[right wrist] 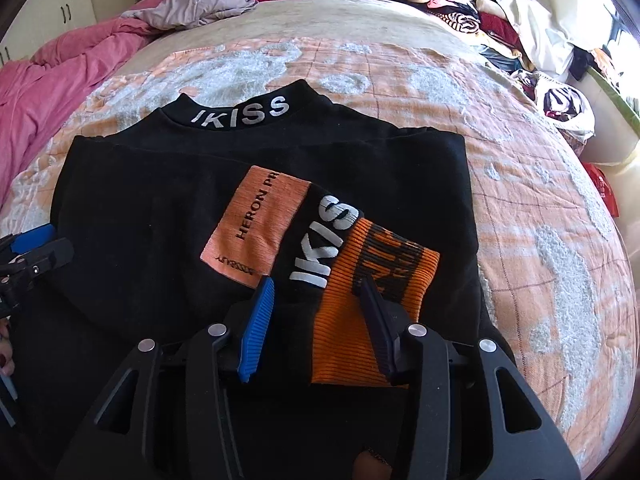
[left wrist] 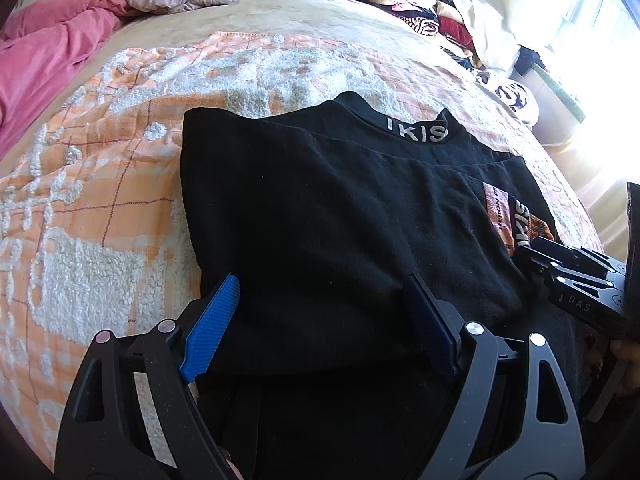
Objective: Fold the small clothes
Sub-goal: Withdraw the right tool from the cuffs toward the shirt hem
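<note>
A black top (left wrist: 328, 208) with an "IKISS" collar lies partly folded on the bed, sleeves folded in; it also shows in the right wrist view (right wrist: 152, 208). An orange ribbed cuff (right wrist: 360, 312) and a peach label (right wrist: 256, 224) lie on top. My left gripper (left wrist: 320, 312) is open, its blue fingers straddling the near left part of the top. My right gripper (right wrist: 316, 312) is open, fingers over the cuff and the "IKISS" sleeve print. The right gripper also shows in the left wrist view (left wrist: 576, 276), and the left gripper at the left edge of the right wrist view (right wrist: 28, 252).
The top lies on an orange and white textured blanket (left wrist: 100, 200). A pink duvet (left wrist: 44, 48) is bunched at the far left. A pile of mixed clothes (right wrist: 492, 16) sits at the far right by the window. A beige garment (right wrist: 200, 4) lies at the back.
</note>
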{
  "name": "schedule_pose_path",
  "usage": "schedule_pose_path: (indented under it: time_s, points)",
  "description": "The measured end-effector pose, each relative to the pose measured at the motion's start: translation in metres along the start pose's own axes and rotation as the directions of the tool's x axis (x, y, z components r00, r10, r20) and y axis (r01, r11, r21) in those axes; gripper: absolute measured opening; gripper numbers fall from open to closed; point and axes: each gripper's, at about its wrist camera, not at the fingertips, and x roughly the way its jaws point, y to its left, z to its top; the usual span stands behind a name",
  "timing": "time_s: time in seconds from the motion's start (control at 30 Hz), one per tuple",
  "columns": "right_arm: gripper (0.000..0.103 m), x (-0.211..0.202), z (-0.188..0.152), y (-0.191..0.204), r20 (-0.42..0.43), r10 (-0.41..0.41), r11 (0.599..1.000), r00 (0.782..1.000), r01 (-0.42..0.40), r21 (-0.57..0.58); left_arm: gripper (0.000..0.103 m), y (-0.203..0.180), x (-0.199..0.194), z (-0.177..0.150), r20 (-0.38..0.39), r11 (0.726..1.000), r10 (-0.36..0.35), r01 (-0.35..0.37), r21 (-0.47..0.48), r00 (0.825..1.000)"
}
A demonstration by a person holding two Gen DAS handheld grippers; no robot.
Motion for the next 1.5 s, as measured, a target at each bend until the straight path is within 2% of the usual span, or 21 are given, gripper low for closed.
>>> schedule_pose_path:
  time_s: [0.23, 0.4, 0.7, 0.8, 1.13, 1.17, 1.2, 1.27, 1.43, 1.5]
  points:
    - [0.046, -0.013, -0.011, -0.005, 0.029, 0.033, 0.999, 0.999, -0.034, 0.023, 0.077, 0.0, -0.001, 0.001, 0.0, 1.0, -0.008, 0.008, -0.009, 1.0]
    - [0.055, -0.023, -0.019, -0.007, 0.044, 0.042, 0.999, 0.998, -0.043, 0.032, 0.077, 0.0, -0.002, 0.0, 0.0, 1.0, -0.005, 0.005, -0.007, 1.0]
    - [0.063, -0.034, -0.022, -0.014, 0.068, 0.067, 0.994, 0.995, -0.073, 0.079, 0.078, -0.002, -0.006, -0.001, 0.0, 1.0, 0.002, -0.002, 0.003, 1.0]
    - [0.07, -0.039, -0.023, -0.016, 0.079, 0.074, 0.992, 0.994, -0.082, 0.098, 0.078, -0.002, -0.01, -0.001, 0.003, 1.0, 0.002, -0.002, 0.0, 1.0]
    - [0.073, -0.054, -0.022, -0.021, 0.116, 0.096, 0.985, 0.989, -0.111, 0.131, 0.081, -0.003, -0.02, -0.001, 0.015, 1.0, 0.002, -0.002, -0.001, 1.0]
    - [0.075, -0.056, -0.023, -0.021, 0.119, 0.098, 0.985, 0.988, -0.114, 0.132, 0.081, -0.003, -0.022, -0.001, 0.018, 1.0, 0.0, 0.0, -0.004, 1.0]
    - [0.084, -0.057, -0.023, -0.022, 0.125, 0.101, 0.984, 0.987, -0.118, 0.135, 0.081, -0.003, -0.025, 0.0, 0.022, 1.0, -0.001, 0.001, -0.006, 1.0]
    - [0.088, -0.061, -0.023, -0.021, 0.139, 0.106, 0.982, 0.985, -0.125, 0.138, 0.081, -0.002, -0.031, 0.0, 0.031, 1.0, 0.001, -0.001, -0.005, 1.0]
    - [0.092, -0.068, -0.024, -0.021, 0.161, 0.117, 0.979, 0.98, -0.141, 0.148, 0.092, 0.001, -0.048, 0.004, 0.068, 1.0, 0.006, -0.004, -0.017, 0.998]
    - [0.093, -0.072, -0.024, -0.021, 0.172, 0.122, 0.977, 0.978, -0.149, 0.153, 0.093, 0.002, -0.055, 0.005, 0.081, 1.0, 0.003, -0.001, -0.021, 0.997]
